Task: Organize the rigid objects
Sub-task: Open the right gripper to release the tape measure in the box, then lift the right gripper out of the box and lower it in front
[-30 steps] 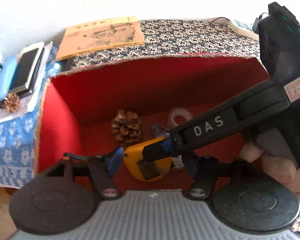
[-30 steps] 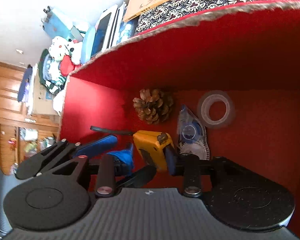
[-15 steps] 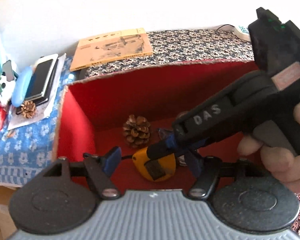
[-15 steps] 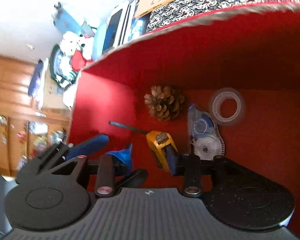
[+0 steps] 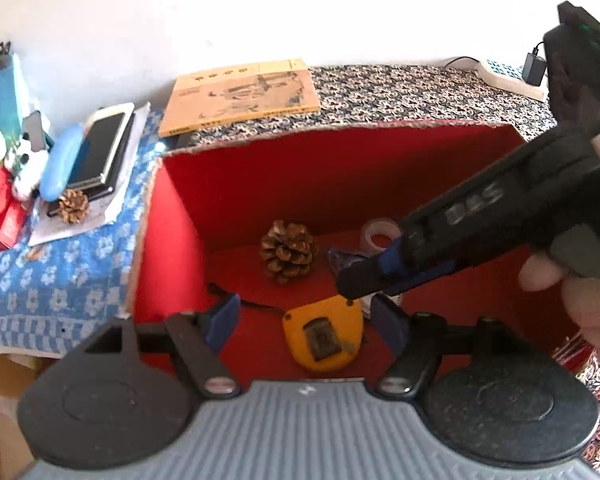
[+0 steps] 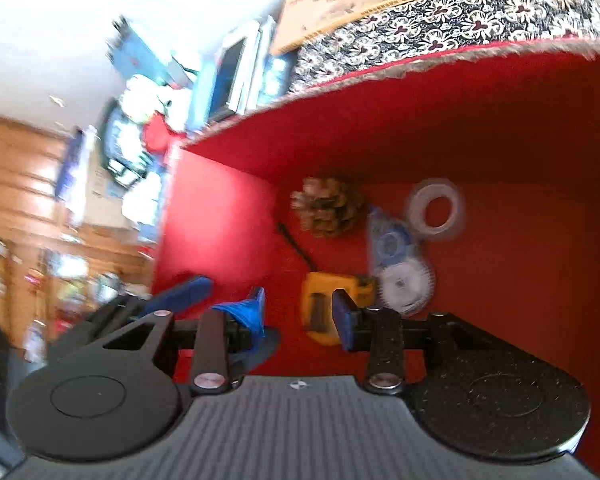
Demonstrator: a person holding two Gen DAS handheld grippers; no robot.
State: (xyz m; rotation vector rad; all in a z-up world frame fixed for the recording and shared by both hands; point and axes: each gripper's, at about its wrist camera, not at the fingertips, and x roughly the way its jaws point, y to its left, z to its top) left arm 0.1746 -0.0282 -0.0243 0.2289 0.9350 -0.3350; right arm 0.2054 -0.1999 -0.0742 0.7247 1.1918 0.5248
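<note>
left tool (image 5: 306, 318) — apart, opening, nothing gripped | right tool (image 6: 300, 316) — apart; side lettering blurred

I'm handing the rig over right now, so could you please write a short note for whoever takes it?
Left gripper: open, jaws just been opening, nothing between. Right gripper: open, empty, above the yellow tape measure.
Done, in the red box: tape measure, pine cone, correction tape, clear tape roll.
To do: second pine cone on the paper outside the box, possibly next.
</note>
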